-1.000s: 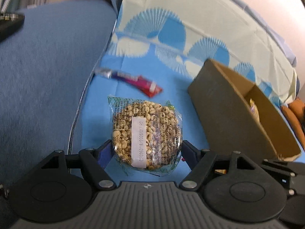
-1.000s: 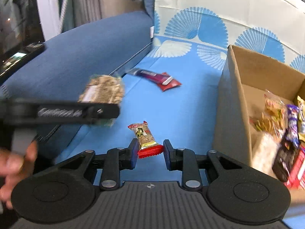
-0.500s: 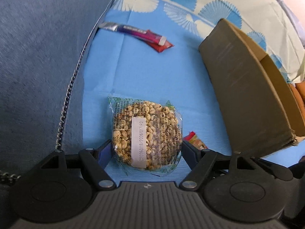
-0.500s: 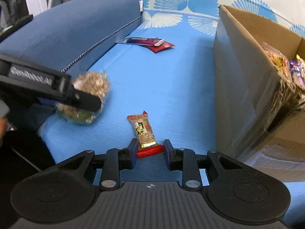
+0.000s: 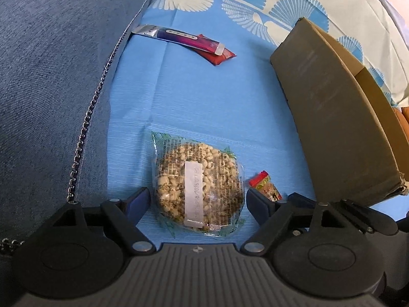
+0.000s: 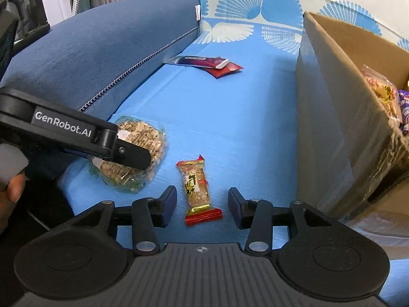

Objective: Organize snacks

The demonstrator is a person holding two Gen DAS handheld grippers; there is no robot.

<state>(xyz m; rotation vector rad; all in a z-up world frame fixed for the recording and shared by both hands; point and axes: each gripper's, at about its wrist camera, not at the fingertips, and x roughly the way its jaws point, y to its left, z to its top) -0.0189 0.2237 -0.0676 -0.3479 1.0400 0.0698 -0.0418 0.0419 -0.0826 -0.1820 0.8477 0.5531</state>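
Observation:
A round puffed-grain cake in clear wrap (image 5: pixel 198 190) lies on the blue sheet between the fingers of my left gripper (image 5: pixel 196 202), which stands open with gaps on both sides. It also shows in the right wrist view (image 6: pixel 139 143), partly behind the left gripper's finger (image 6: pixel 127 153). A small peanut candy bar with red ends (image 6: pixel 196 189) lies between the open fingers of my right gripper (image 6: pixel 202 203), untouched. It also shows in the left wrist view (image 5: pixel 265 186).
A cardboard box (image 6: pixel 329 107) with several snacks inside stands at the right; its outer wall shows in the left wrist view (image 5: pixel 332 117). A purple bar on a red packet (image 5: pixel 189 41) lies farther back. A dark blue sofa arm (image 6: pixel 89 51) rises at the left.
Both grippers have opened. The grain cake and the candy bar now lie on the sheet, released. The left gripper came down toward the sheet from mid-air.

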